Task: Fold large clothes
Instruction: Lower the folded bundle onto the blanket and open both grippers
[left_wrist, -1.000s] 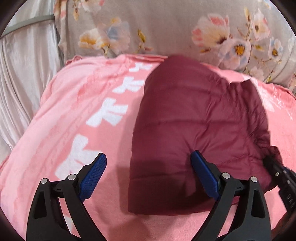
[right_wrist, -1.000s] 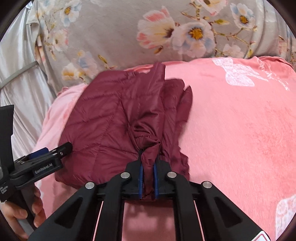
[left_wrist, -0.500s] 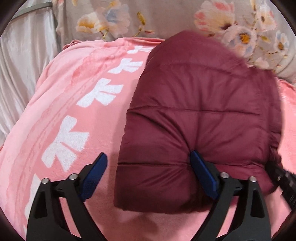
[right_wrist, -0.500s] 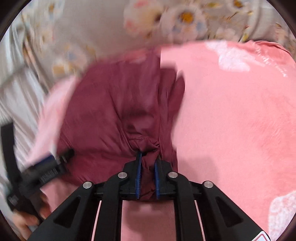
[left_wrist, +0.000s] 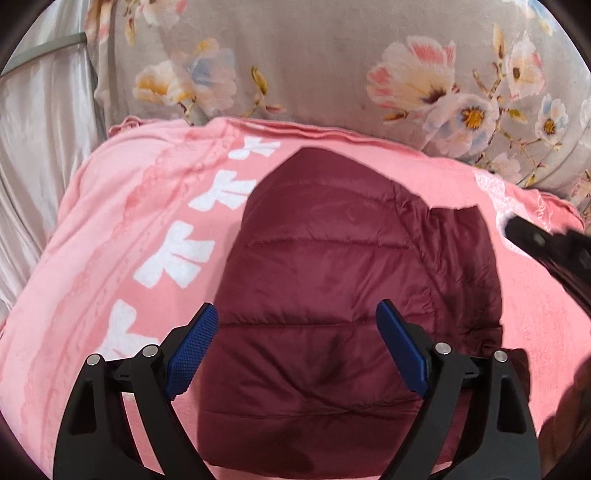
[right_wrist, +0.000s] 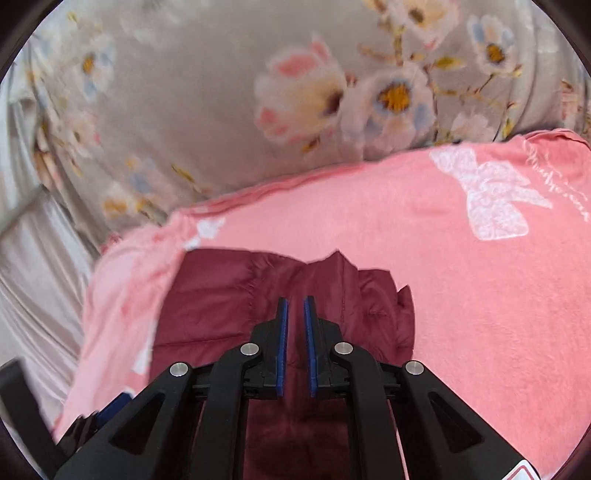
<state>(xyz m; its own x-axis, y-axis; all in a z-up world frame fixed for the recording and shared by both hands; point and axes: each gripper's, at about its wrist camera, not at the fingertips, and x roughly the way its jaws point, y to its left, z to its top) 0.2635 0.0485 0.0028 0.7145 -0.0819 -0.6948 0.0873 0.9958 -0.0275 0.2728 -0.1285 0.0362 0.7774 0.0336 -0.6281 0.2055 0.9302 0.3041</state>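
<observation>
A folded maroon quilted jacket (left_wrist: 332, 280) lies on the pink blanket (left_wrist: 122, 236). My left gripper (left_wrist: 295, 325) is open, its blue pads spread wide over the jacket's near part, holding nothing. In the right wrist view the jacket (right_wrist: 221, 295) lies below my right gripper (right_wrist: 294, 302), whose blue pads stand a narrow gap apart with no cloth between them. The right gripper also shows as a dark blur at the right edge of the left wrist view (left_wrist: 546, 243).
A grey floral quilt (left_wrist: 332, 66) lies behind the blanket. Pale satin fabric (left_wrist: 33, 155) hangs at the left. White bow prints mark the blanket (right_wrist: 491, 199). The left gripper's black body shows at the lower left of the right wrist view (right_wrist: 22, 406).
My right gripper has let go of the bunched jacket cloth and lifted above it. The jacket now lies flatter. My left gripper has shifted right, over the jacket.
</observation>
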